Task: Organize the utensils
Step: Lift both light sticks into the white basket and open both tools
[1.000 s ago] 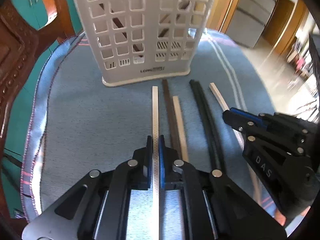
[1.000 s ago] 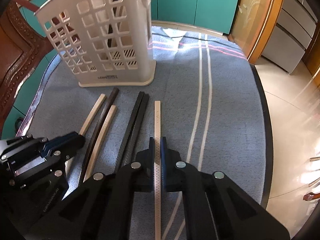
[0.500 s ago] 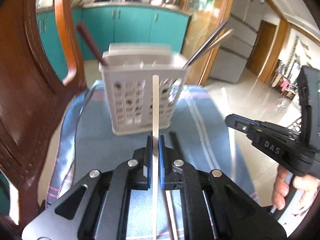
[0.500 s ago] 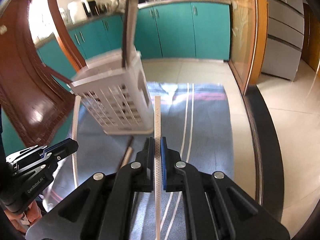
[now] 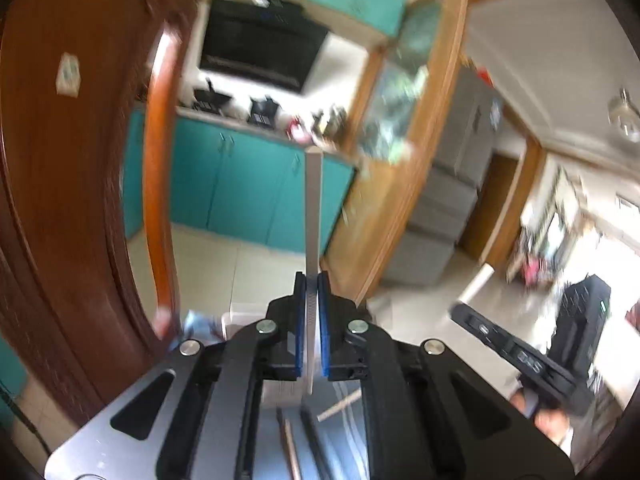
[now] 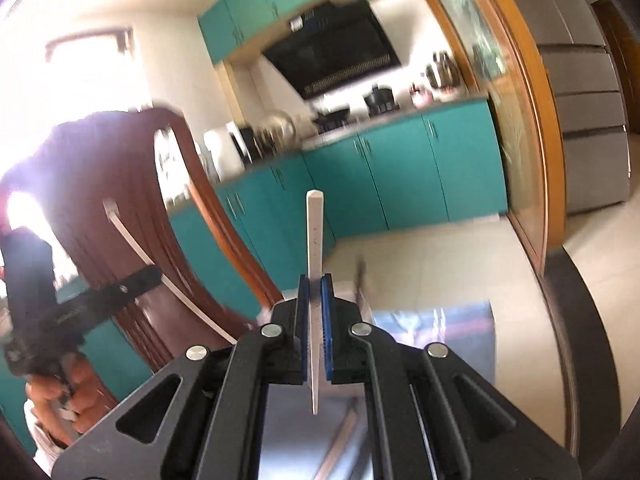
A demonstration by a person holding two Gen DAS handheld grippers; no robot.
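A kitchen is being shown beyond a carved dark-brown wooden chair back (image 5: 68,184). Teal lower cabinet doors (image 6: 420,168) are being topped by a pale counter carrying black pots (image 6: 380,100) and a white kettle (image 6: 218,150). A black angled range hood (image 5: 260,44) is being flanked by teal upper cabinets (image 6: 256,4). A glass door in an orange wooden frame (image 6: 516,120) is being followed by a tall grey refrigerator (image 6: 584,92). The pale tiled floor (image 6: 432,264) is being lit by strong daylight from a window (image 6: 92,72). A striped blue-grey cloth (image 6: 436,344) is being seen below.
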